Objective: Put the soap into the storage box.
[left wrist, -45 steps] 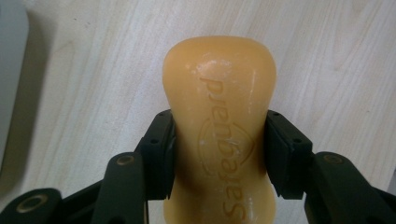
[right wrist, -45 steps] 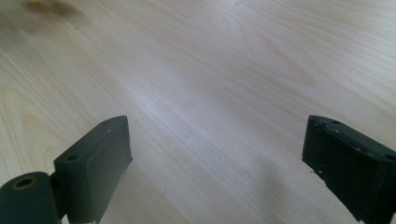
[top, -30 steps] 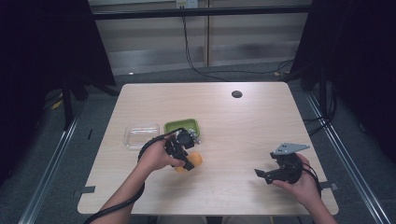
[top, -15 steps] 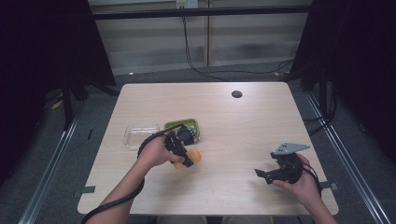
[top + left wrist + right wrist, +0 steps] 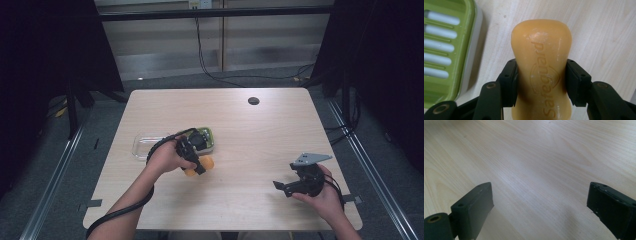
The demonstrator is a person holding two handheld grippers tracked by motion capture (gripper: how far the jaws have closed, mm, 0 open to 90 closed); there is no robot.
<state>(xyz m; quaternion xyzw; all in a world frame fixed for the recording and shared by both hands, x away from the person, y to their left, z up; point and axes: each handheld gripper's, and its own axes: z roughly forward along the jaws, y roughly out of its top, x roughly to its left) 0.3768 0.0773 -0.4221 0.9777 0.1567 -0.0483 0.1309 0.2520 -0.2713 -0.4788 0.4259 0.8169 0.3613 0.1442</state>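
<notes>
An orange bar of soap [image 5: 541, 40] with raised lettering is clamped at its waist by my left gripper [image 5: 541, 67], whose pads press both of its sides. In the high view that left gripper [image 5: 199, 167] holds the soap [image 5: 207, 163] low over the table, just in front of a green slotted soap dish [image 5: 209, 140]. In the left gripper view the dish [image 5: 446, 50] lies close on the left. My right gripper [image 5: 281, 188] rests near the table's front right, open. Between its fingers [image 5: 539, 192] there is nothing but bare wood.
A clear plastic tray [image 5: 144, 145] lies left of the green dish. A small black round cap [image 5: 253, 101] sits in the wooden table [image 5: 260, 140] near the far edge. Cables trail from both grippers. Dark floor and metal rails surround the table.
The left gripper with the soap has shifted slightly toward the green dish. The right gripper has kept still.
</notes>
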